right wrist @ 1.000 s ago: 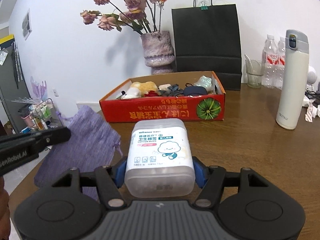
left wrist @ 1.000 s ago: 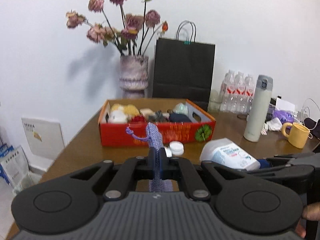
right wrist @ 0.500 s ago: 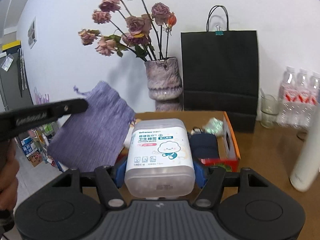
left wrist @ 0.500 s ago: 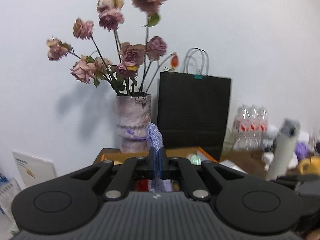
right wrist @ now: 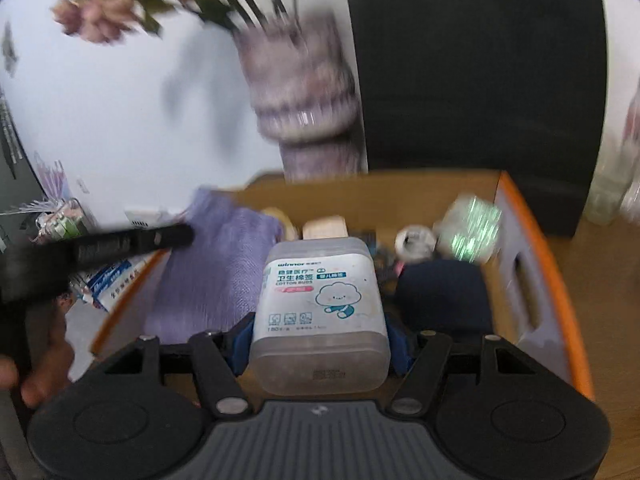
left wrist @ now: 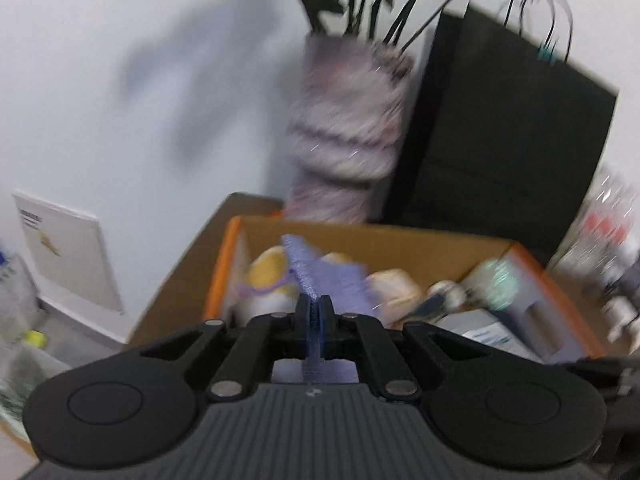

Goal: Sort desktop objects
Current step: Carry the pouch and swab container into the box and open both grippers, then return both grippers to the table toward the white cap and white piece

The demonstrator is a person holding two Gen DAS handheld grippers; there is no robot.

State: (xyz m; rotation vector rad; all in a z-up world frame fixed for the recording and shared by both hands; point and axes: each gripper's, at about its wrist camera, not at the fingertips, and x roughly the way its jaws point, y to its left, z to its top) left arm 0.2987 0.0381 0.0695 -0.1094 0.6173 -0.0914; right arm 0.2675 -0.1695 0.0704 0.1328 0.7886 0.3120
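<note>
My left gripper [left wrist: 316, 312] is shut on a purple drawstring pouch [left wrist: 332, 276] and holds it over the left part of the open cardboard box [left wrist: 400, 240]. In the right wrist view the pouch [right wrist: 212, 272] hangs from the left gripper [right wrist: 176, 236] above the box's left side. My right gripper [right wrist: 320, 332] is shut on a clear cotton-bud box [right wrist: 320, 304] with a white label and holds it over the middle of the cardboard box [right wrist: 536, 248]. Both views are blurred by motion.
The box holds several small items, among them a dark pouch [right wrist: 444, 296] and a pale green thing [right wrist: 472, 232]. Behind it stand a mottled vase [left wrist: 344, 136] with dried flowers and a black paper bag [left wrist: 500, 136]. Water bottles [left wrist: 608, 232] stand at the right.
Both grippers have moved forward and tilted down with their loads and now hang over the cardboard box. Their grips have not changed.
</note>
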